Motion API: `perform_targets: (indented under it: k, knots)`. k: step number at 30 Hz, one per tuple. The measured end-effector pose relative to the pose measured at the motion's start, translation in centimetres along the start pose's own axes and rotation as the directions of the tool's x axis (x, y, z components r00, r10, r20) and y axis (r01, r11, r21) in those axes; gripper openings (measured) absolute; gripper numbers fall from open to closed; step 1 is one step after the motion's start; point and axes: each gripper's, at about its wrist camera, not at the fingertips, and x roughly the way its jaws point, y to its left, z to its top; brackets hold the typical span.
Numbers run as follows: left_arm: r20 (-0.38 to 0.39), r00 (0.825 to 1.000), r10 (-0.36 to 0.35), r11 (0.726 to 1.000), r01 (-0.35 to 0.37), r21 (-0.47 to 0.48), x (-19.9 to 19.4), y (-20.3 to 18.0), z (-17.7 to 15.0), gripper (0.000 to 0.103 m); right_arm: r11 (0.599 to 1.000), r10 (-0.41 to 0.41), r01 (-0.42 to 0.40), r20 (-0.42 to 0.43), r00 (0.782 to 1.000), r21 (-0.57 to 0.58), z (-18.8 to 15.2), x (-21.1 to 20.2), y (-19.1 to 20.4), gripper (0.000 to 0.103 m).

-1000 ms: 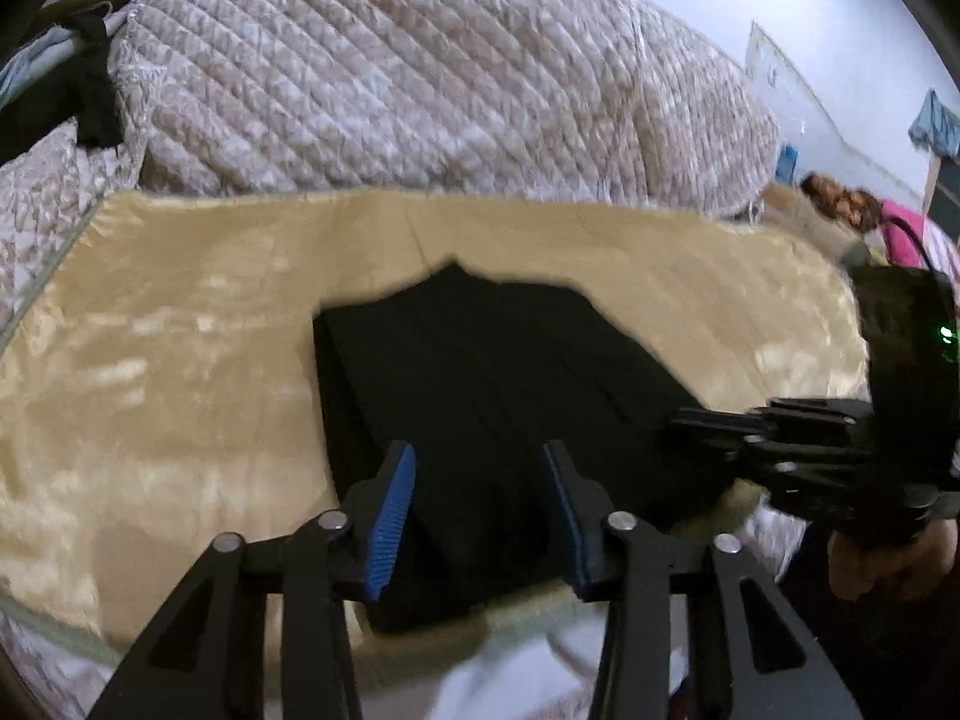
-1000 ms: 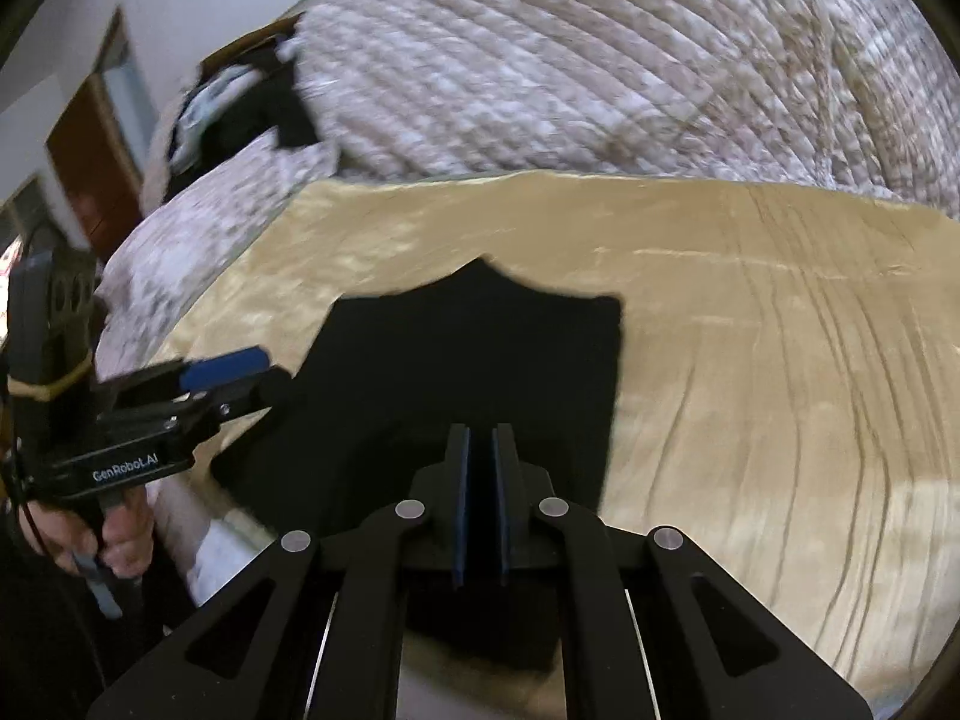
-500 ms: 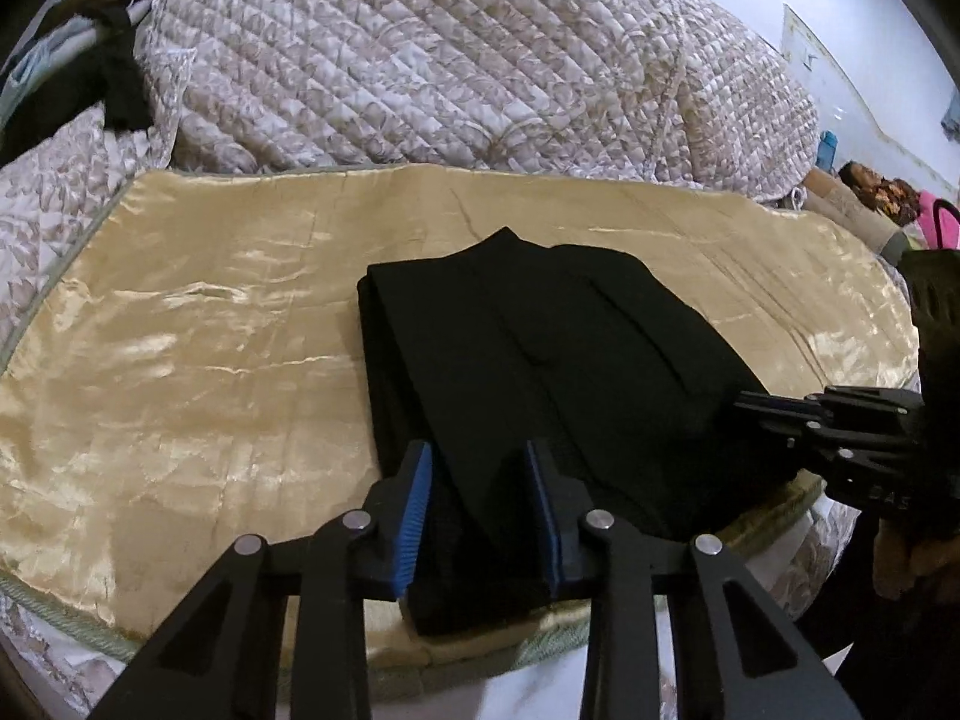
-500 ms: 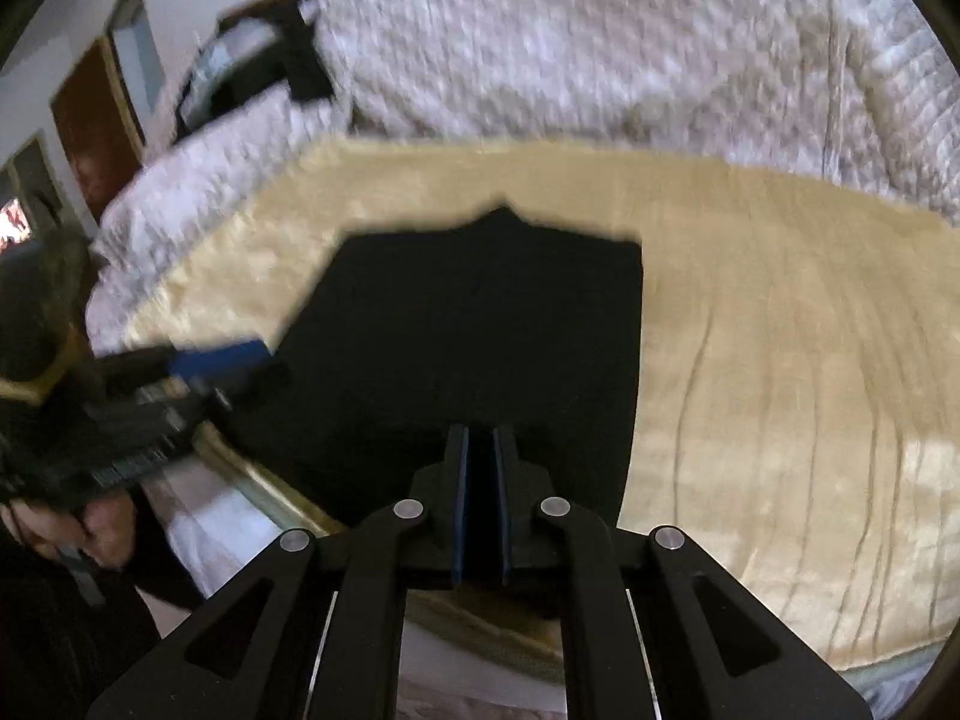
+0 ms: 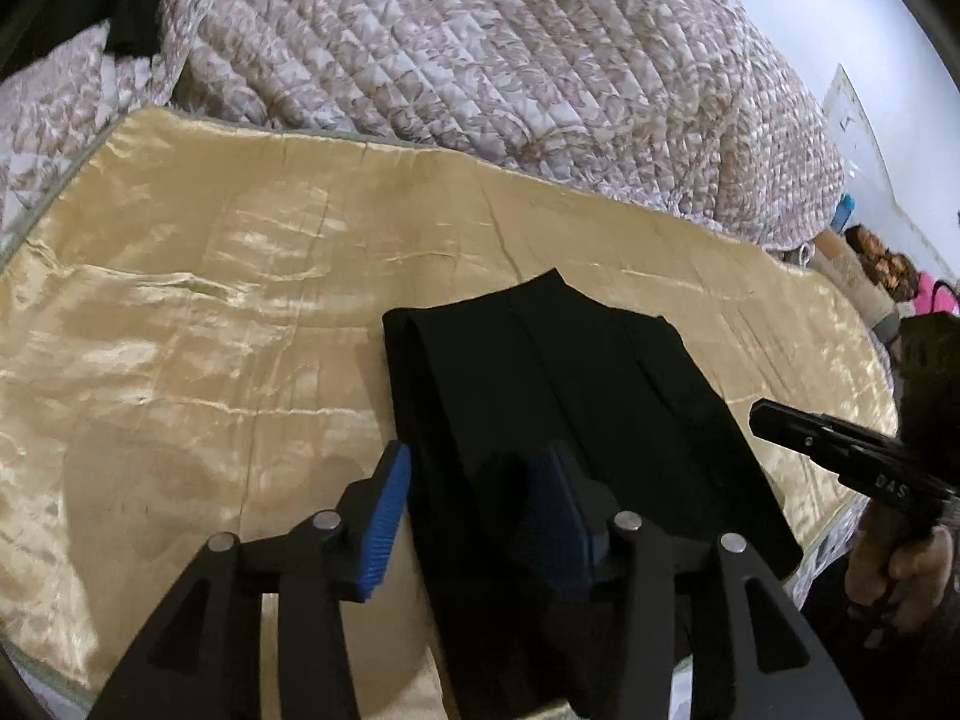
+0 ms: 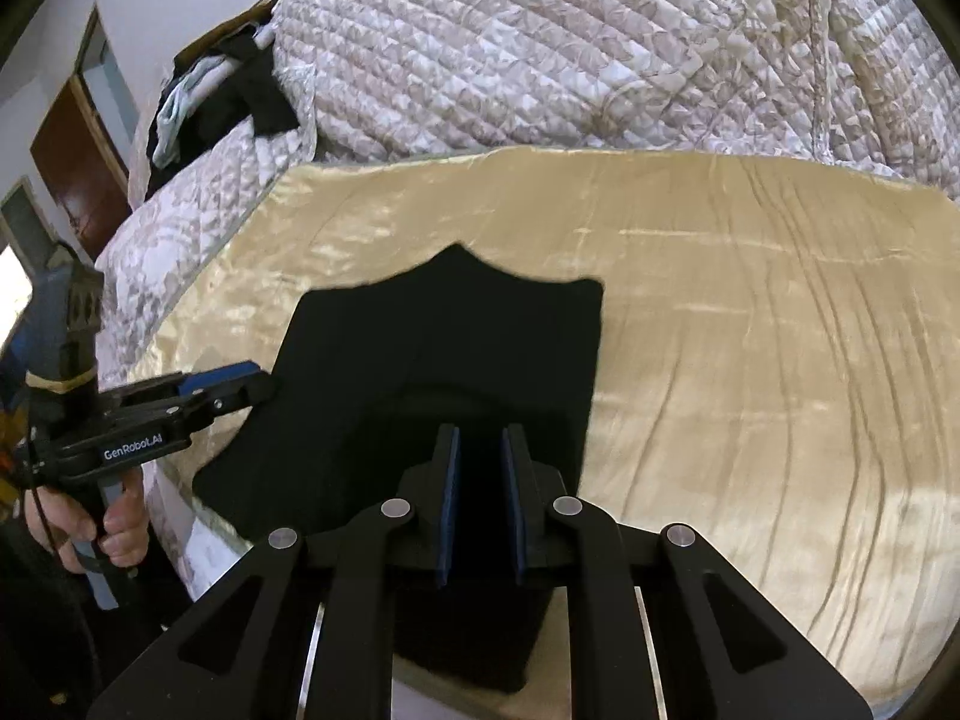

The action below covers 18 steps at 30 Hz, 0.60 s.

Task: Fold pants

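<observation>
While the black pants (image 5: 558, 414) lie folded into a compact block on the gold satin sheet (image 5: 198, 324) near the front edge of the bed, with the quilted bedspread (image 5: 480, 54) heaped behind, both tools sit low over the near end of the cloth and neither has a hold on it. The left hand-held gripper (image 5: 474, 498) has just been opening; its blue pads straddle the left folded edge with a clear gap, nothing pinched. The right hand-held gripper (image 6: 480, 480) has just been parting too, from nearly clenched to a narrow slot, and although dark fabric shows through that slot, the pads do not seem to press on it, so I read it as released. The step in hand looks like taking the near end at two points for another fold, or a last tidy of the block. To do that well, each tool should come down squarely on its own side of the near hem, catch every layer together and not just the top one, and clench at about the same moment. Lift only enough to clear the sheet, since the satin looks slippery and the stack could slide or fan open. Carry both sides evenly so the edges land aligned.
</observation>
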Motion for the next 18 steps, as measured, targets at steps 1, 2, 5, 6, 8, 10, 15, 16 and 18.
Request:
perform_targets:
  k: [1, 2, 5, 6, 8, 10, 15, 16, 18]
  knots:
    - [0.000, 1.000, -0.008, 1.000, 0.008, -0.015, 0.2, 0.3, 0.0, 0.050, 1.000, 0.011, -0.011, -0.003, 1.000, 0.012, 0.2, 0.1, -0.4, 0.014]
    - [-0.001, 1.000, -0.015, 0.999, 0.015, -0.033, 0.4, 0.7, -0.1, 0.051, 0.999, 0.037, -0.037, -0.004, 0.999, 0.040, 0.5, 0.4, -1.0, 0.016]
    - [-0.018, 0.999, -0.048, 0.996, 0.046, -0.082, 1.0, 1.5, -0.5, 0.051, 0.991, 0.073, -0.072, 0.001, 0.997, 0.112, 0.4, 0.9, -2.4, 0.036]
    - [-0.019, 0.998, -0.067, 0.993, 0.065, -0.099, 1.1, 1.6, -0.7, 0.052, 0.988, 0.081, -0.080, 0.000, 0.997, 0.134, 0.3, 1.1, -2.7, 0.040]
    - [-0.020, 0.996, -0.092, 0.989, 0.089, -0.119, 1.2, 1.8, -1.0, 0.054, 0.978, 0.110, -0.107, -0.007, 0.994, 0.181, -0.1, 1.6, -3.5, 0.043]
    - [-0.020, 0.995, -0.100, 0.988, 0.096, -0.125, 1.2, 1.8, -1.2, 0.056, 0.972, 0.122, -0.117, -0.012, 0.993, 0.204, -0.2, 1.8, -3.9, 0.043]
    - [-0.023, 0.994, -0.105, 0.986, 0.101, -0.136, 2.1, 1.7, -0.7, 0.060, 0.961, 0.145, -0.135, -0.024, 0.989, 0.242, -0.2, 2.7, -4.4, 0.043]
    - [-0.023, 0.994, -0.108, 0.984, 0.104, -0.142, 2.4, 1.8, -0.5, 0.061, 0.960, 0.147, -0.136, -0.027, 0.989, 0.246, -0.1, 3.0, -4.4, 0.044]
    - [-0.020, 0.992, -0.125, 0.979, 0.120, -0.164, 3.1, 2.1, -0.2, 0.064, 0.956, 0.156, -0.144, -0.029, 0.987, 0.256, 0.1, 3.6, -4.5, 0.045]
